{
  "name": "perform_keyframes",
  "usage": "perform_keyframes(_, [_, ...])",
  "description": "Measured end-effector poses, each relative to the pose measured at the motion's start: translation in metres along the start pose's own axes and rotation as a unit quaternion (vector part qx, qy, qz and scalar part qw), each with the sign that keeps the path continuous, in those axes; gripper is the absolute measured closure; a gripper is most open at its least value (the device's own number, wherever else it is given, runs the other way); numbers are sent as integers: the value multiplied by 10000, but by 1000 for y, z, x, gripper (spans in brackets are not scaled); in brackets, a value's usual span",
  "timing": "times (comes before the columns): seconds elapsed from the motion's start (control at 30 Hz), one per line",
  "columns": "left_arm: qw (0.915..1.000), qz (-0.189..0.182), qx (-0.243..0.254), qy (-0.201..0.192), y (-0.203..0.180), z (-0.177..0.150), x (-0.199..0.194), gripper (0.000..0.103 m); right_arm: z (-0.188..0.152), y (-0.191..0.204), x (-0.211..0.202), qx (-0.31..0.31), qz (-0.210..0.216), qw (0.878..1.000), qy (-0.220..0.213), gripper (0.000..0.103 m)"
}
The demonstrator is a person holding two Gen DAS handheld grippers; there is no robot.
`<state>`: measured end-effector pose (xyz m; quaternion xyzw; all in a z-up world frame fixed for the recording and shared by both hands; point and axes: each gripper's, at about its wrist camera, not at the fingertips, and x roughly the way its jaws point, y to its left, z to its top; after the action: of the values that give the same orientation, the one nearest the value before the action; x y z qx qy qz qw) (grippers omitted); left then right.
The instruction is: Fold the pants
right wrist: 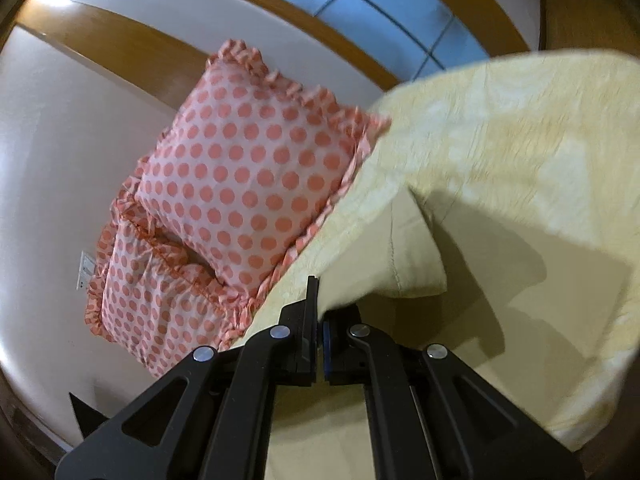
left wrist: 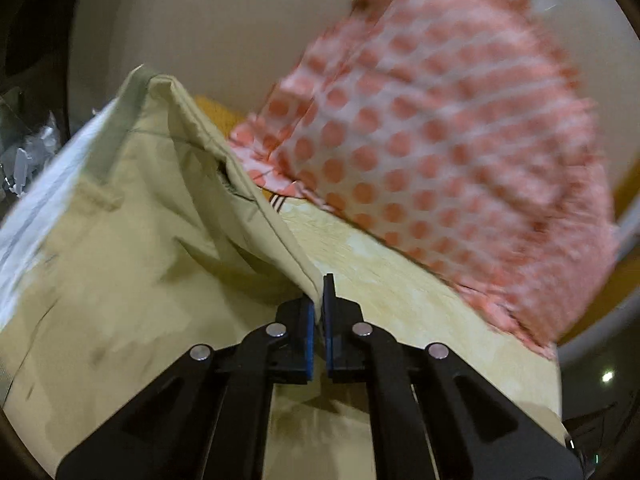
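The left hand-held gripper (left wrist: 319, 304) is clamped on the pants (left wrist: 132, 216). The right hand-held gripper (right wrist: 319, 312) is clamped on a pants hem (right wrist: 416, 252), pillows (right wrist: 240, 176) ahead-left.

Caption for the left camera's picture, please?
Left gripper pinching pale yellow pants above a bed, dotted pillow behind.

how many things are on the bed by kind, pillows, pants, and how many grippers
polka-dot pillows: 2, one lying partly over the other
pants: 1, pale yellow-green
grippers: 2, left gripper and right gripper, each shut on the pants
total: 5, all over the yellow bedspread
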<state>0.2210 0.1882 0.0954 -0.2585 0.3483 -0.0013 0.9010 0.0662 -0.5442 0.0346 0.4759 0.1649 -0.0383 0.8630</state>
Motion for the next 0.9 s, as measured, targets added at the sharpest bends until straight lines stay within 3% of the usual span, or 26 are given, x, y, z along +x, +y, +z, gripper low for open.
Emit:
perform_keyframes(0.07, [9996,-182,42,-222,8,-30,-54,99,3,-4,-15,-15,-85,9999,-129,101])
perform_keyframes(0.17, [9993,-94,115,-357,27,-86,-110,98,1,-14,-29,-63,-300,9994,-184,101])
perform_keyframes(0.3, [9993,174,-17,-320,46,-146,-130,98,-7,-30,-39,-38,-602,9980,-196,101])
perform_keyframes(0.4, [9991,275,-153,-281,55,-174,-133,98,-10,-40,-42,-5,-756,9969,-194,101])
perform_keyframes(0.57, [9988,308,-236,-302,66,-192,-134,98,-14,-45,-45,-162,-995,9947,-210,101])
perform_keyframes(0.67, [9984,440,-6,-342,63,-199,-136,96,-18,-38,-45,-570,-1399,9884,-164,100])
perform_keyframes(0.73, [9975,535,141,-431,62,-203,-141,89,-18,-35,-50,-705,-1769,9812,-303,77])
perform_keyframes(0.77, [9973,540,167,-468,61,-203,-143,88,-18,-35,-54,-735,-1887,9784,-421,47])
perform_keyframes(0.8, [9970,559,190,-506,61,-203,-147,84,-18,-35,-60,-791,-1987,9746,-656,35])
perform_keyframes(0.9, [9953,605,272,-701,60,-204,-161,77,-17,-38,-65,-931,-2224,9662,-908,36])
